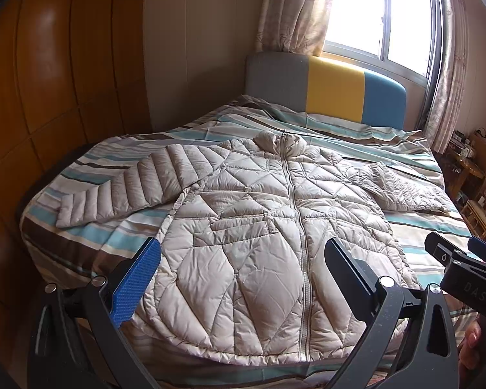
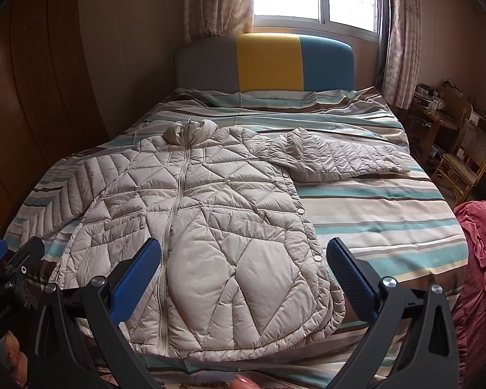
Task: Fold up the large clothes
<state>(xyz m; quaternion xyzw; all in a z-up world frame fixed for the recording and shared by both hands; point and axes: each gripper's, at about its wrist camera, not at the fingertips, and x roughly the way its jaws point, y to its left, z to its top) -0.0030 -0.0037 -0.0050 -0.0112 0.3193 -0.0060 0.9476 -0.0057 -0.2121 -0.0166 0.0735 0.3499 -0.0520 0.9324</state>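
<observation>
We read "DAS" on right gripper body, "GenRobot.AI" on left gripper. Both held with jaws spread wide, gripping nothing, above jacket hem. Quilted beige jacket lies flat, zipped, sleeves outspread, on striped bedspread.

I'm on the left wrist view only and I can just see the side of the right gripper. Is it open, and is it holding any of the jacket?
Observer: The right gripper is open, with its fingers spread wide over the lower part of the jacket. It holds nothing.
Operator: Is anything on the bed's right side that I can't see properly?
Observer: Yes, a dark pink ruffled fabric is bunched at the right edge of the bed, apart from the jacket.
</observation>
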